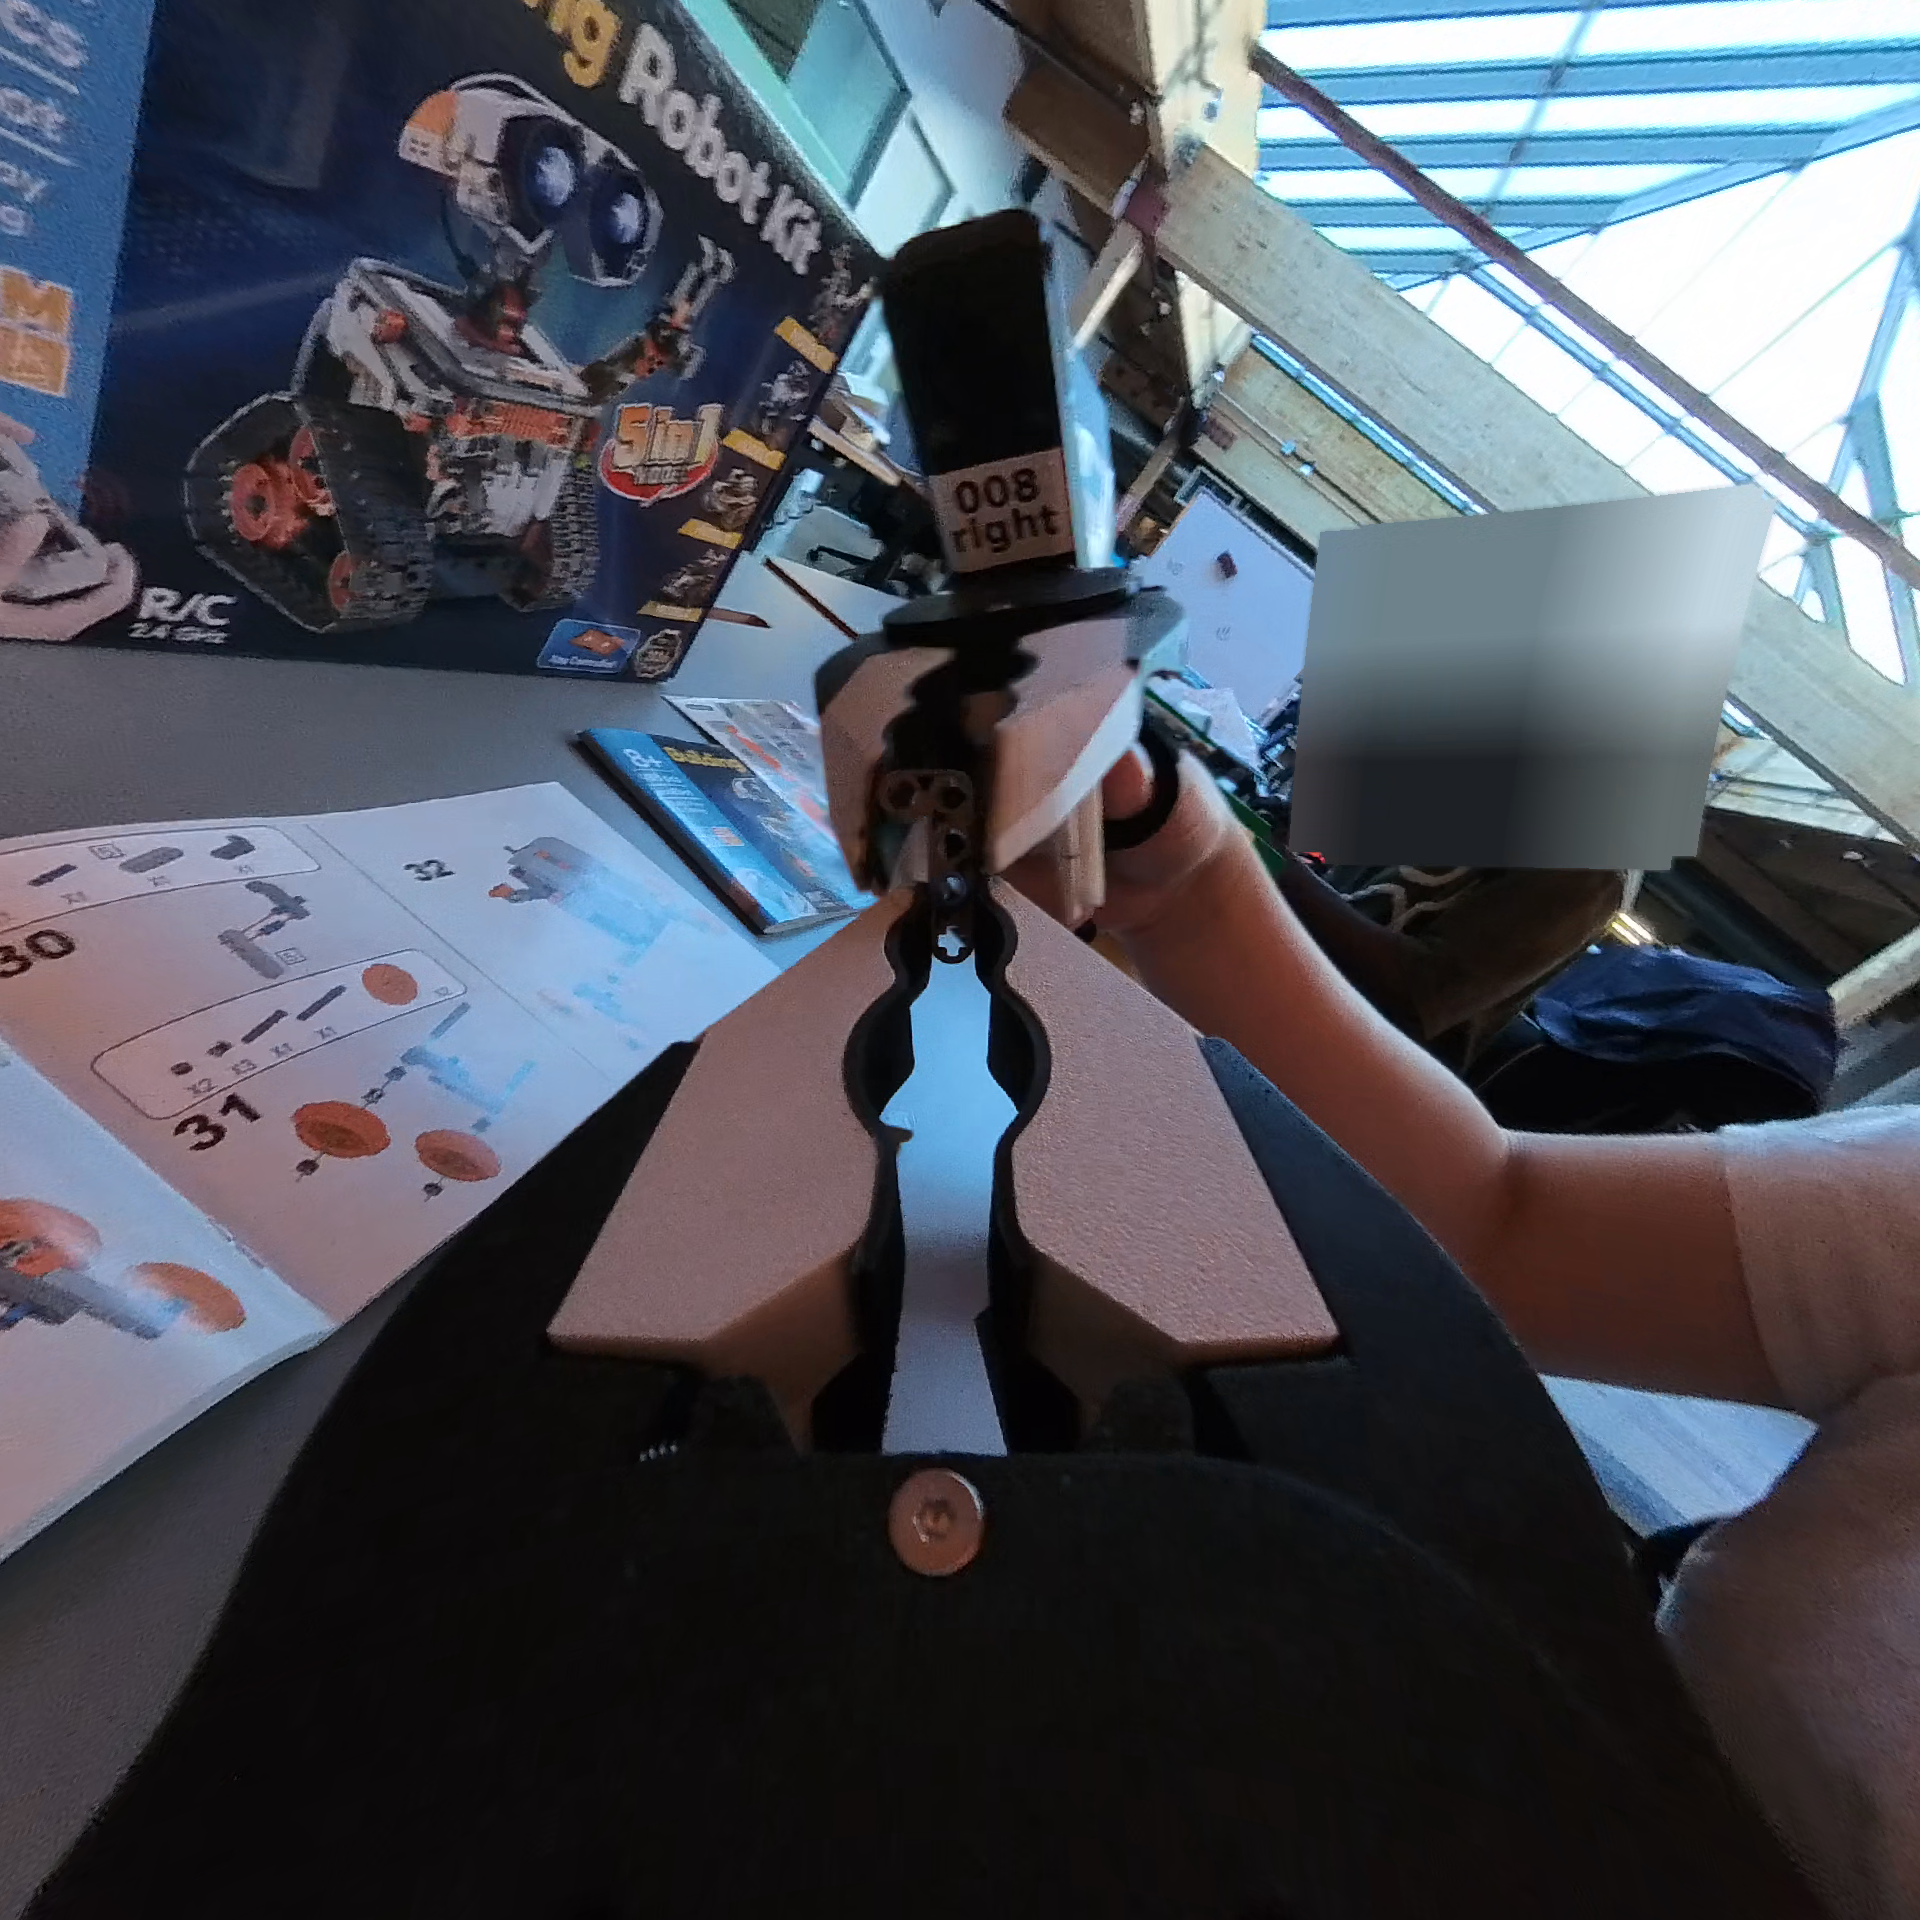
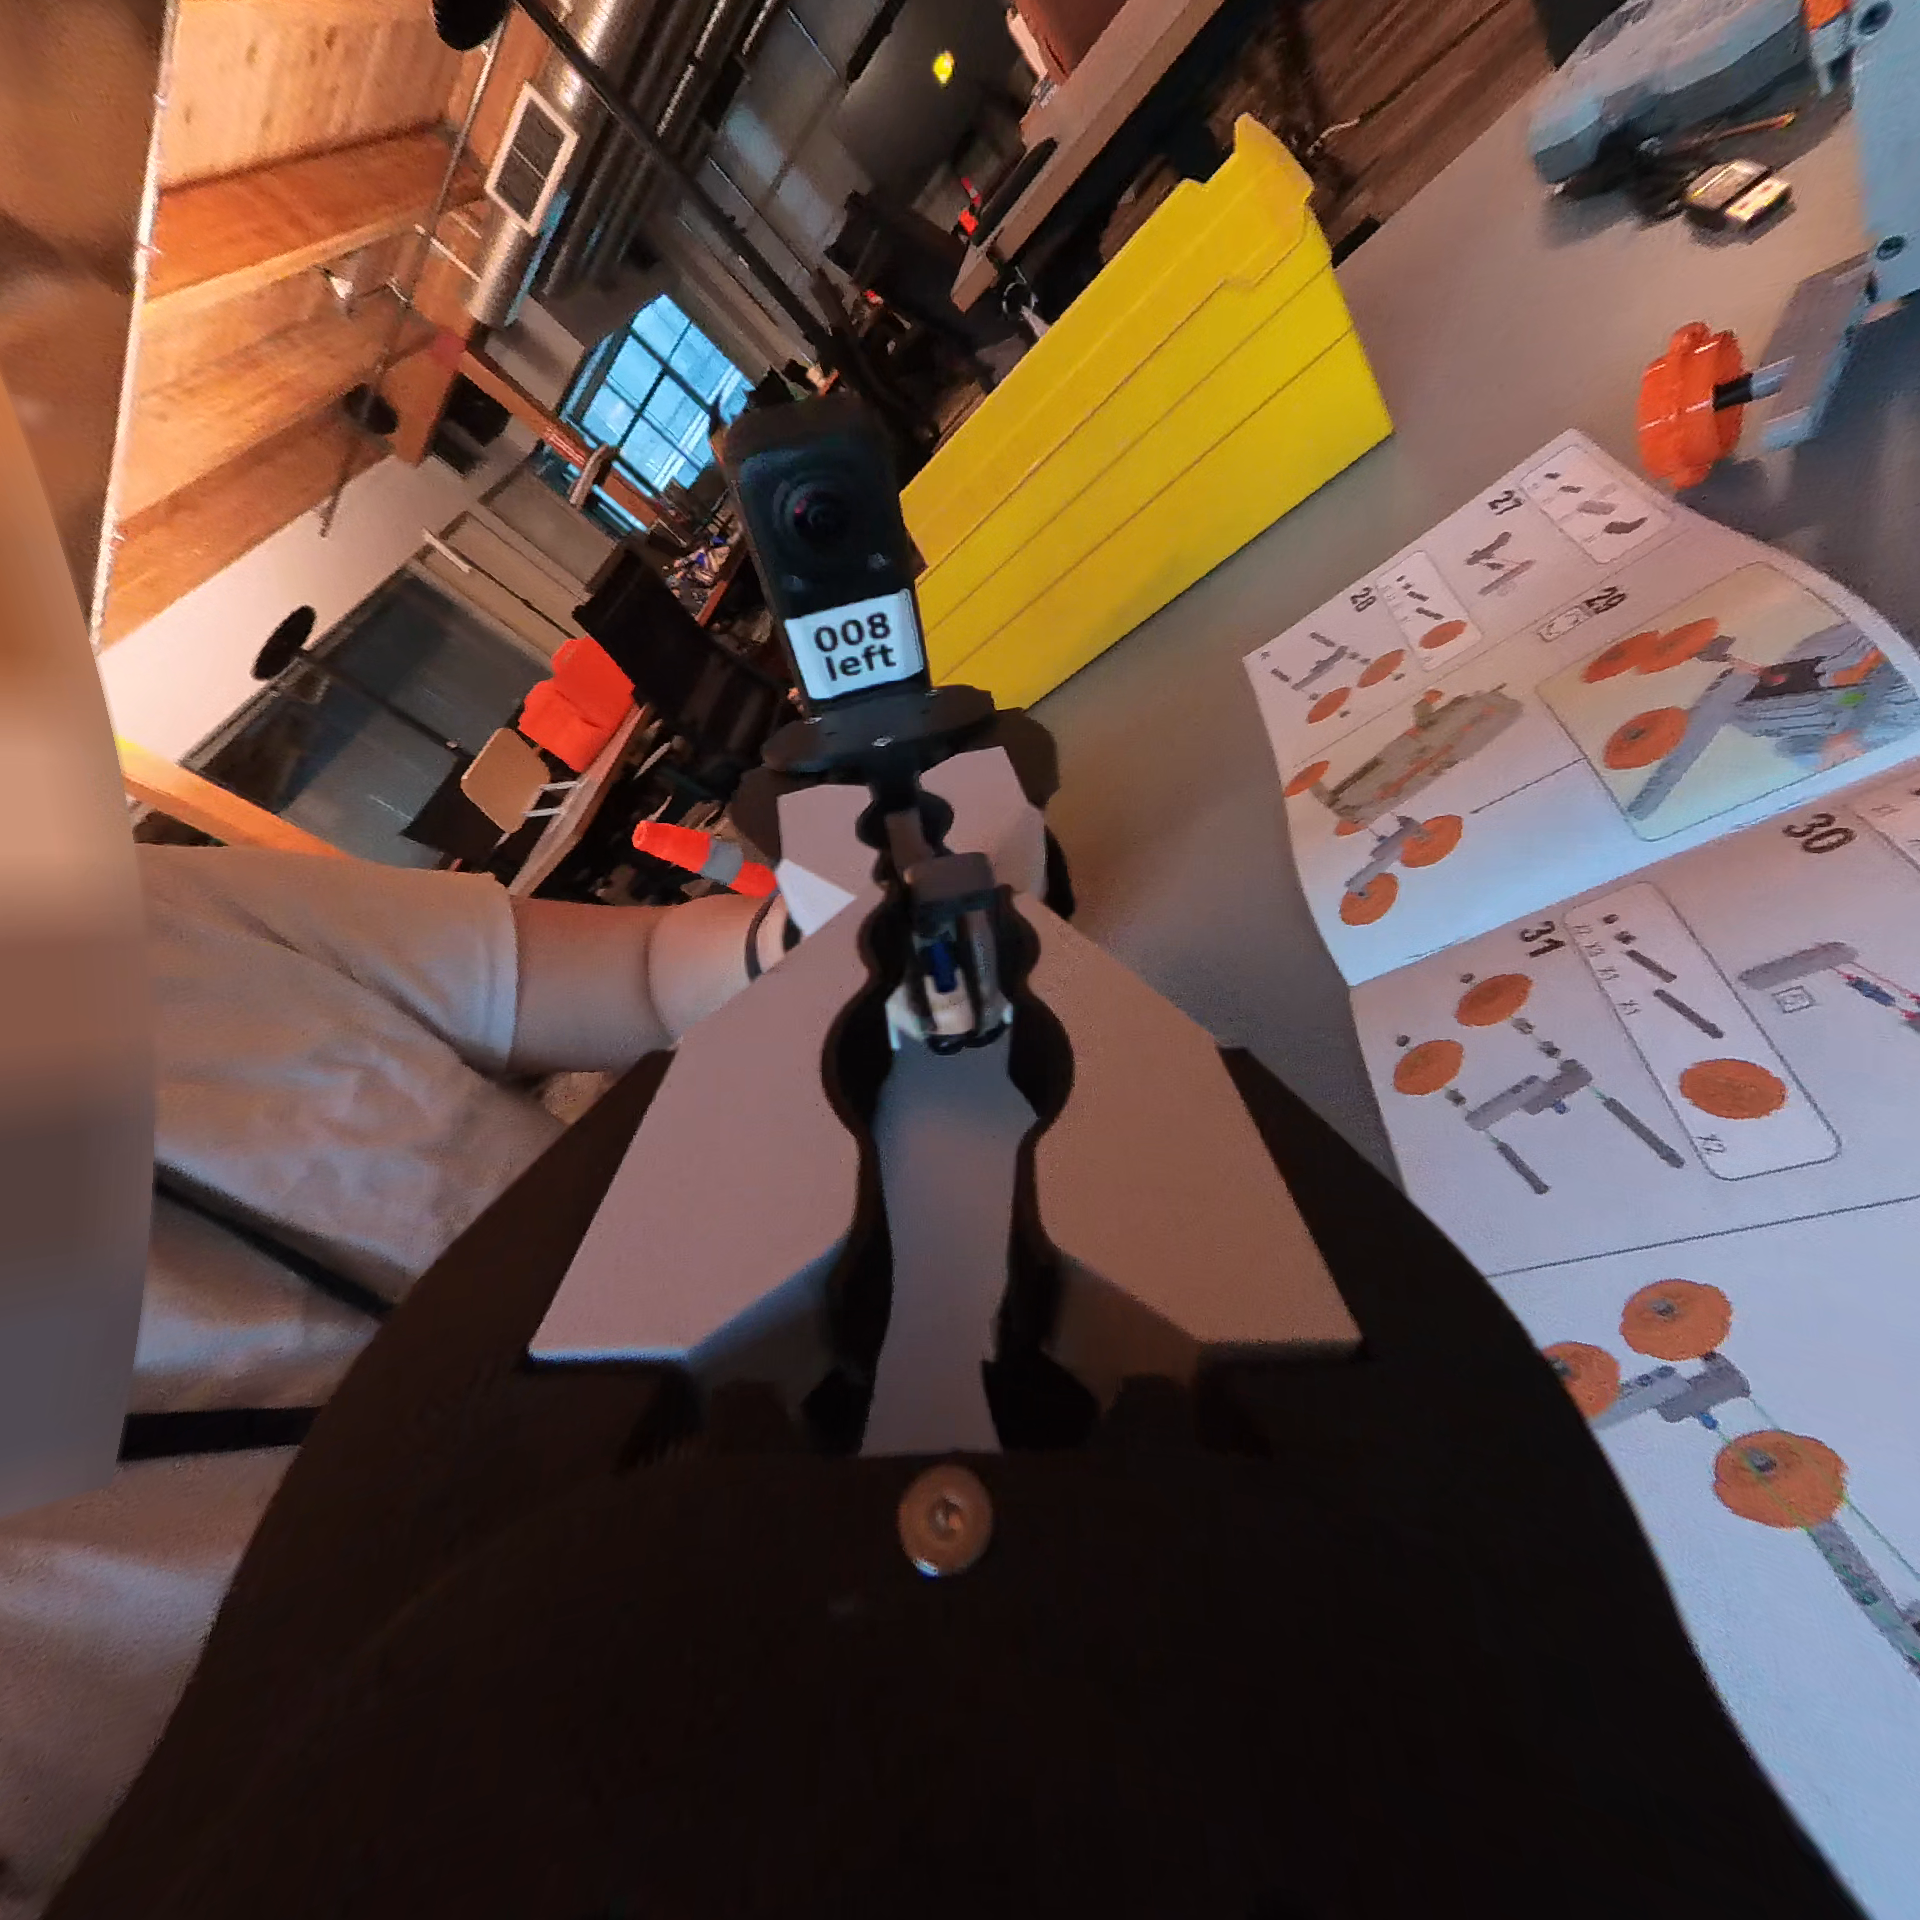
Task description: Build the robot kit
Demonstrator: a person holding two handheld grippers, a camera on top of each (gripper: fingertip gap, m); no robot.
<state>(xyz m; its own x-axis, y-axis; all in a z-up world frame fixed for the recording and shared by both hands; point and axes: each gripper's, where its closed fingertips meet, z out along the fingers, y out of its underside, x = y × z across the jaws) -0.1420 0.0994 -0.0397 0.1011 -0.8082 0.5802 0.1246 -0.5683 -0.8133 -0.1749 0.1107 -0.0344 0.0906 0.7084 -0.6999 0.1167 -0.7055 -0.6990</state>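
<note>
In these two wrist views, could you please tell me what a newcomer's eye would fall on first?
The two grippers meet tip to tip above the grey table: the left gripper pinches a thin black beam, and the right gripper clamps a small grey, white and blue brick assembly. Around them lie an open instruction booklet, a yellow bin and a tall robot kit box.

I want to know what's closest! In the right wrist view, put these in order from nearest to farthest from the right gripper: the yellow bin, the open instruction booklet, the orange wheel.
From the right gripper:
1. Open instruction booklet, just to its right.
2. Orange wheel, farther up on the right.
3. Yellow bin, farthest, behind the left gripper.
</note>
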